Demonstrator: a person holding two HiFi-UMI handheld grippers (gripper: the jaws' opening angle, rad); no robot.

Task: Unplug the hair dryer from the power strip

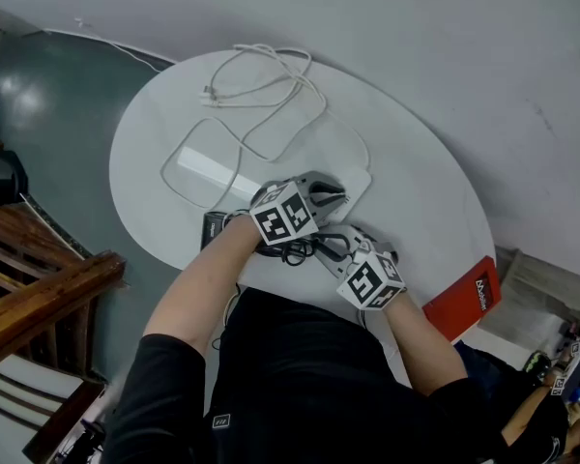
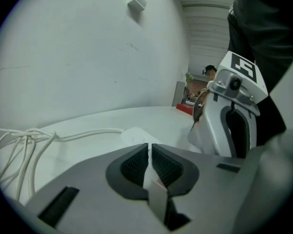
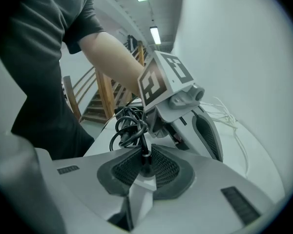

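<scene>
On the round white table (image 1: pixel 425 211), my left gripper (image 1: pixel 340 197) lies with its shut tips on the white power strip (image 1: pixel 360 180). The left gripper view has the strip's rounded end (image 2: pixel 133 136) just past the tips of the left gripper (image 2: pixel 150 155). My right gripper (image 1: pixel 334 246) sits close behind it, shut on the black plug (image 3: pixel 145 161) of the hair dryer's cord. That cord coils in loops (image 3: pixel 129 128) between the two grippers (image 1: pixel 292 251). A dark body, probably the hair dryer (image 1: pixel 216 228), shows at the table's near edge beside my left wrist. The socket is hidden.
A white cable (image 1: pixel 271 95) loops across the far half of the table around a white oblong block (image 1: pixel 205 170). A red book (image 1: pixel 466 298) lies at the near right edge. Wooden stairs (image 1: pixel 39 298) stand to the left below the table.
</scene>
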